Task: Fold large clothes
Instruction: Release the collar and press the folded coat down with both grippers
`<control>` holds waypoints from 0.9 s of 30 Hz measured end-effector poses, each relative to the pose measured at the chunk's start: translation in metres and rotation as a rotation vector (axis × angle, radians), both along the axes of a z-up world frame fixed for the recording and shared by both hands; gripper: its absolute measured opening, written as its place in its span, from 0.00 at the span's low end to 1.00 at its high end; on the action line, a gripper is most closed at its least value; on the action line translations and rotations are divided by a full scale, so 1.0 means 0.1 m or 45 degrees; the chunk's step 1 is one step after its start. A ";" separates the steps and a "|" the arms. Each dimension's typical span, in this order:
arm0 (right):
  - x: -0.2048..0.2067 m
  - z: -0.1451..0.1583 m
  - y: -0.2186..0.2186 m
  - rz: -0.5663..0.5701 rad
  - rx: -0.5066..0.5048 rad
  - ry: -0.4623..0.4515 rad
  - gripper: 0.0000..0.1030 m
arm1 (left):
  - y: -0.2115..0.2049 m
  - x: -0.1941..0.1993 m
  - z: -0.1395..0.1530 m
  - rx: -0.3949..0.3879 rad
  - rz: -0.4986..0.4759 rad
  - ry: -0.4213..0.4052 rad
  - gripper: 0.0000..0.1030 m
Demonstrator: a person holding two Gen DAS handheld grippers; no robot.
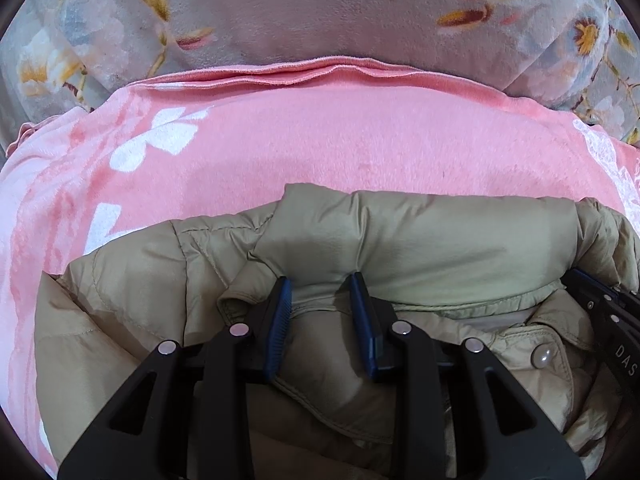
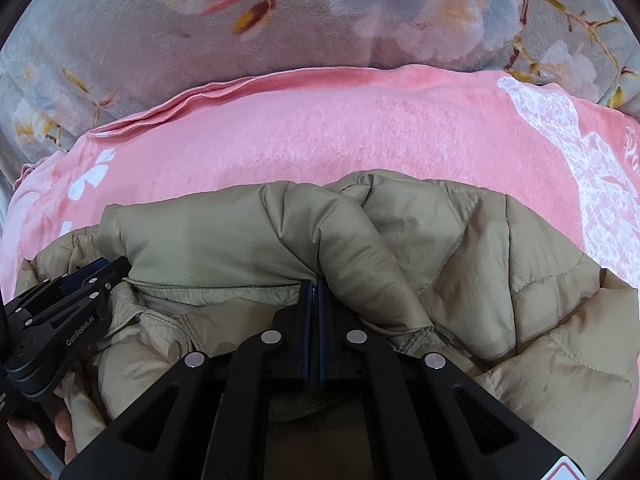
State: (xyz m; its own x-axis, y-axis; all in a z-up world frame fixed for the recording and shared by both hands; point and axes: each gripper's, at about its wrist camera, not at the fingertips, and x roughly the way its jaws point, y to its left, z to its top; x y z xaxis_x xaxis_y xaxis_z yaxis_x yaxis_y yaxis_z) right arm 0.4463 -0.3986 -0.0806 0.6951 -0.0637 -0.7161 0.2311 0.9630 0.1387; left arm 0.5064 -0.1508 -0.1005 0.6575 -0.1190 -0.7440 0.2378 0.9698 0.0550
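A khaki puffer jacket (image 1: pixel 420 240) lies bunched on a pink blanket (image 1: pixel 320 140), filling the 6 o'clock half of both wrist views. The left gripper (image 1: pixel 320 292) has its jaws spread, a fold of collar fabric bulging between them. The right gripper (image 2: pixel 315 292) has its jaws pressed together, pinching the jacket's collar edge; a grey floral blanket (image 2: pixel 240 40) lies at 12 o'clock.

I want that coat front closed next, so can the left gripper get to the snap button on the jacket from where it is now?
Probably yes. The left gripper is open and holds nothing, and the snap button lies exposed on the jacket just to its right. The right gripper, shut on the collar, sits close beyond and could crowd it.
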 end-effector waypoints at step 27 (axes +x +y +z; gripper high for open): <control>-0.28 0.53 0.15 -0.030 -0.039 -0.127 0.03 | 0.10 -0.10 0.18 -0.037 0.007 -0.027 0.29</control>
State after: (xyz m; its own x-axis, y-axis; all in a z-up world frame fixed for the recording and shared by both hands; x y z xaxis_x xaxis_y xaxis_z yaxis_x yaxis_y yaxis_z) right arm 0.4186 -0.3841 -0.0276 0.7610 -0.1015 -0.6407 0.2401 0.9616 0.1328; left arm 0.4968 -0.1413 -0.0821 0.6741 -0.1369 -0.7259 0.2314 0.9723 0.0315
